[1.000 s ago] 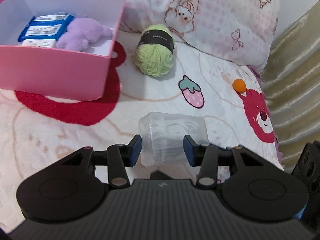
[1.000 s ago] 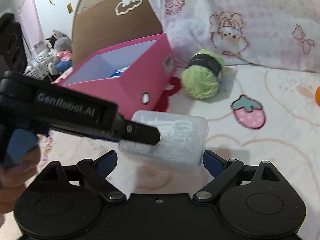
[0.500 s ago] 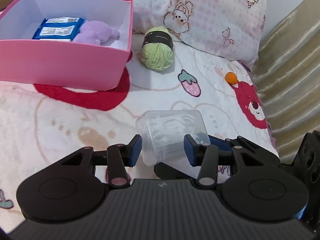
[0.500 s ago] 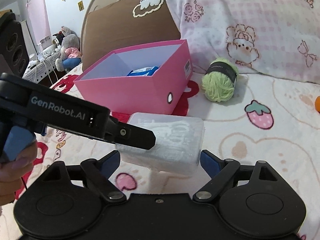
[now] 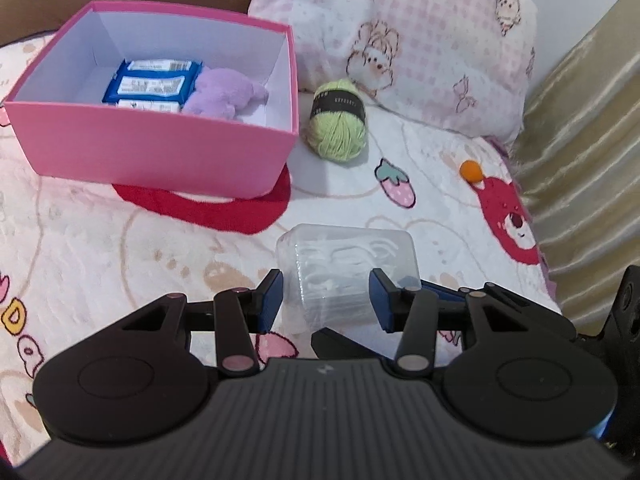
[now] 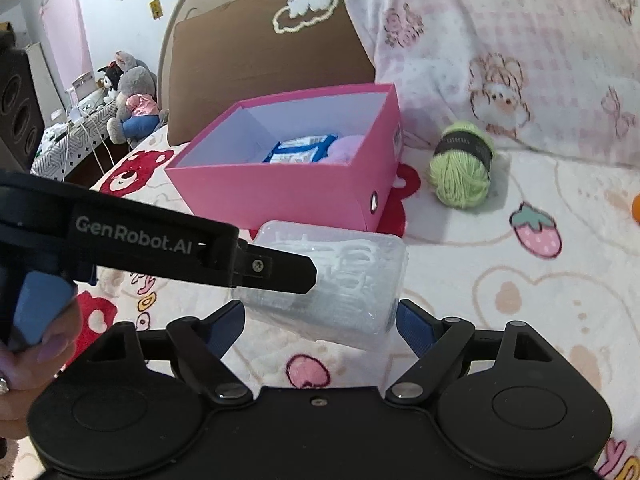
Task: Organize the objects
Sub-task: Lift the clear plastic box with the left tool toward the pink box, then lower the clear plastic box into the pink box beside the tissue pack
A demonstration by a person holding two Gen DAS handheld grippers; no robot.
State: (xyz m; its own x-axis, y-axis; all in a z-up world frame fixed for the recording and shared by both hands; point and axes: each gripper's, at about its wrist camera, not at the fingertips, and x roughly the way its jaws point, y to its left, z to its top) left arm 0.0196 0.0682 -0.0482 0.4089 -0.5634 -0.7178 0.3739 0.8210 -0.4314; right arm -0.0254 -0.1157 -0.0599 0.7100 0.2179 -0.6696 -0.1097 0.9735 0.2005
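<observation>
The left gripper (image 5: 326, 300) has its fingers (image 5: 271, 298) set narrow, one against each side of a clear plastic case (image 5: 348, 264), and it grips the case near its back end. The right gripper (image 6: 320, 322) comes at the same case from the side. Its fingers (image 6: 414, 330) stand wide and have just been closing in, with the case's ends between them. The right-hand pad sits at the case's corner; I cannot tell whether either pad presses on it.

Against a second ago, the case hangs higher above the bed (image 5: 120, 248) and both grippers have pulled back with it, so more of the blanket and the whole box (image 5: 160, 152) now show. The right fingers are closer together than they were.

In the left view the case's long axis runs left to right, across the left gripper's fingers, and its broad embossed face tilts up and away toward the pillow (image 5: 420, 40). It is clear of the blanket, between the two grippers, nearer than the box and to its right.

Beyond it, the box holds blue packets (image 5: 154, 84) and a purple plush (image 5: 224, 94). A green yarn ball (image 5: 338, 128) lies just right of the box, and a small orange ball (image 5: 470, 170) lies farther right, near the bed's edge.
</observation>
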